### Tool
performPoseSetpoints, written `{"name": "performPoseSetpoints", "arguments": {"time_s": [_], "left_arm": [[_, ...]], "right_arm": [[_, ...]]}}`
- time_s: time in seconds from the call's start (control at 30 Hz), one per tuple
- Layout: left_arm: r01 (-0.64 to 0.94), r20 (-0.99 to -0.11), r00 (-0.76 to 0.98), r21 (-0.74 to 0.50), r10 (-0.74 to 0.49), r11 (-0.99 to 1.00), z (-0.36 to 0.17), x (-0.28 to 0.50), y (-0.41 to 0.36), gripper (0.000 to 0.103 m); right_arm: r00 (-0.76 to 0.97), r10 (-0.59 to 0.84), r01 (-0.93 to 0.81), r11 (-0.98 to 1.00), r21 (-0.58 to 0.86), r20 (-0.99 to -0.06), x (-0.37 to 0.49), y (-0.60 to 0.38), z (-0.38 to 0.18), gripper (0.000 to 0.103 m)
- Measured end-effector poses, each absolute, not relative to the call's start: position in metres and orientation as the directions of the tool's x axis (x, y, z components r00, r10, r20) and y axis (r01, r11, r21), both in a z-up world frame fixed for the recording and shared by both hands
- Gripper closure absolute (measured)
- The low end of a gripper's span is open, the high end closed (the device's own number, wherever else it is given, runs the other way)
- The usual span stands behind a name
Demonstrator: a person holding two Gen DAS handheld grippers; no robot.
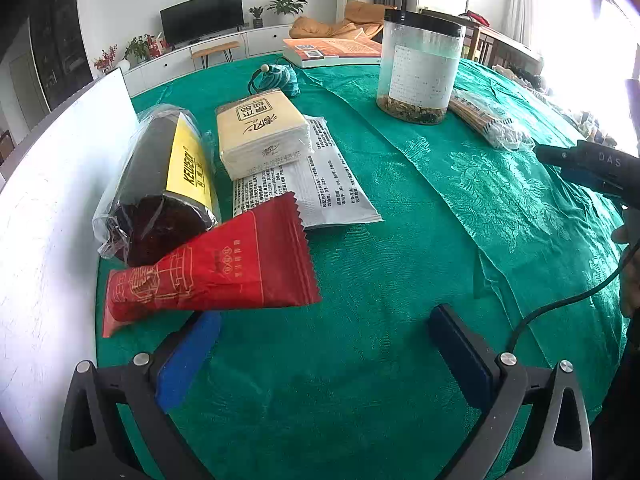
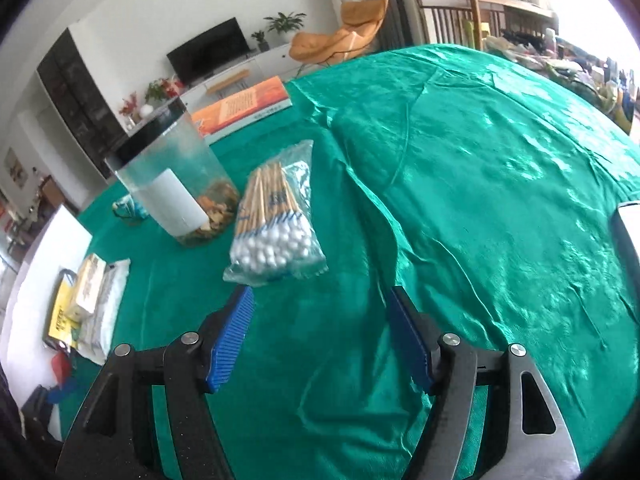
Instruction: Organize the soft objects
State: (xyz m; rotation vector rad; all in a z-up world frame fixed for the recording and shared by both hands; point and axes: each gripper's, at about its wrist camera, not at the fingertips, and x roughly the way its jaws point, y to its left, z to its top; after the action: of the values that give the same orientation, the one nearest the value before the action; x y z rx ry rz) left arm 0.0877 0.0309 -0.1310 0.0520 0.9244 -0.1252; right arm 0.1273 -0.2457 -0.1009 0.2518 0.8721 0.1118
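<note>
Along a white board [image 1: 48,200] at the left lie a red packet [image 1: 216,276], a black roll in clear wrap with a yellow label [image 1: 160,176], a tissue pack [image 1: 260,136] and a white printed sachet [image 1: 320,184]. My left gripper [image 1: 326,318] is open over the green cloth, and the red packet's lower edge covers the tip of its left finger. My right gripper [image 2: 320,294] is open with nothing between its pads. A clear bag of cotton swabs [image 2: 276,224] lies just beyond its left finger. The right gripper's dark body [image 1: 588,164] shows at the right edge of the left wrist view.
A tall clear jar with a black lid [image 2: 176,184] stands left of the swab bag. An orange book [image 1: 332,50] and a teal pouch [image 1: 280,76] lie farther back. The green tablecloth [image 2: 480,200] is wrinkled. A white object [image 2: 628,232] juts in at the right edge.
</note>
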Motion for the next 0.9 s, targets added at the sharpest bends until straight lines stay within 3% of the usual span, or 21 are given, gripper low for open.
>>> {"name": "performPoseSetpoints", "arguments": {"time_s": [0.3, 0.4, 0.9], "left_arm": [[0.131, -0.798, 0.596, -0.009, -0.086, 0.991, -0.131, 0.088, 0.031, 0.0], [0.131, -0.798, 0.596, -0.009, -0.086, 0.991, -0.131, 0.088, 0.031, 0.0], [0.13, -0.798, 0.596, -0.009, -0.086, 0.991, -0.131, 0.088, 0.031, 0.0]], "right_arm": [[0.605, 0.035, -0.048, 0.999, 0.008, -0.795, 0.124, -0.215, -0.115, 0.03], [0.606, 0.025, -0.043, 0.999, -0.002, -0.795, 0.124, -0.216, -0.118, 0.023], [0.601, 0.006, -0.015, 1.0, -0.003, -0.799, 0.13, -0.211, -0.119, 0.014]]}}
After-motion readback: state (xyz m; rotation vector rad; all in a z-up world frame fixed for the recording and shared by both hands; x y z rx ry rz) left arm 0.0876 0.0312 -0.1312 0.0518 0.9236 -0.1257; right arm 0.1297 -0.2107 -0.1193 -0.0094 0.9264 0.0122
